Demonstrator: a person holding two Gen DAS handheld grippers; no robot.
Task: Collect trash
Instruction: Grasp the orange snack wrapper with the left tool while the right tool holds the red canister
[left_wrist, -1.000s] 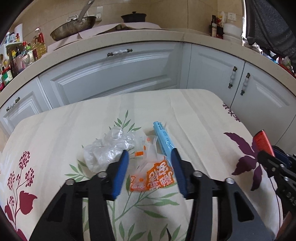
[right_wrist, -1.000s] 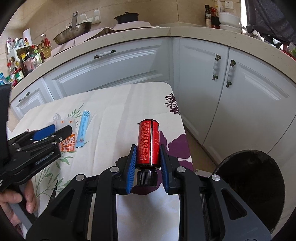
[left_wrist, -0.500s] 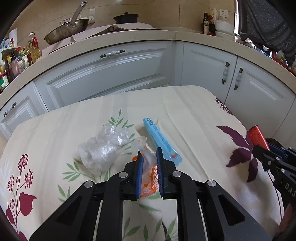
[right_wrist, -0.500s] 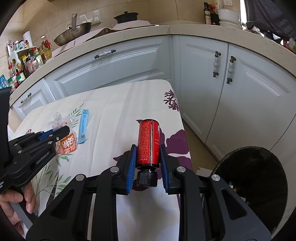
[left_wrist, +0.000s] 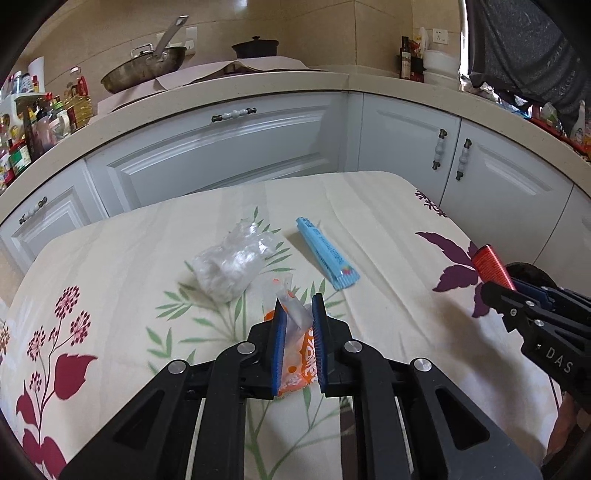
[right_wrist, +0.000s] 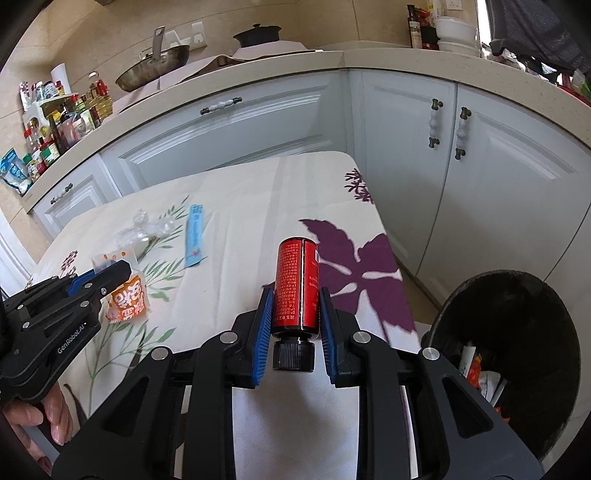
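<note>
The orange snack wrapper (left_wrist: 295, 363) hangs pinched between the closed pads of the left gripper (left_wrist: 298, 347), lifted off the floral tablecloth (left_wrist: 110, 266). The right gripper (right_wrist: 295, 314) clamps the red bottle (right_wrist: 297, 284) near the black bin (right_wrist: 517, 295). Both loads should travel level over the bin's mouth before either grip loosens; the flimsy wrapper may cling.

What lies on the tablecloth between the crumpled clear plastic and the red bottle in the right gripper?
The blue wrapper lies between the clear plastic and red bottle; past it only bare tablecloth, clearest in the right wrist view.

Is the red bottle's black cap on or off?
On. The black cap sits screwed onto the red bottle, which the right gripper holds.
</note>
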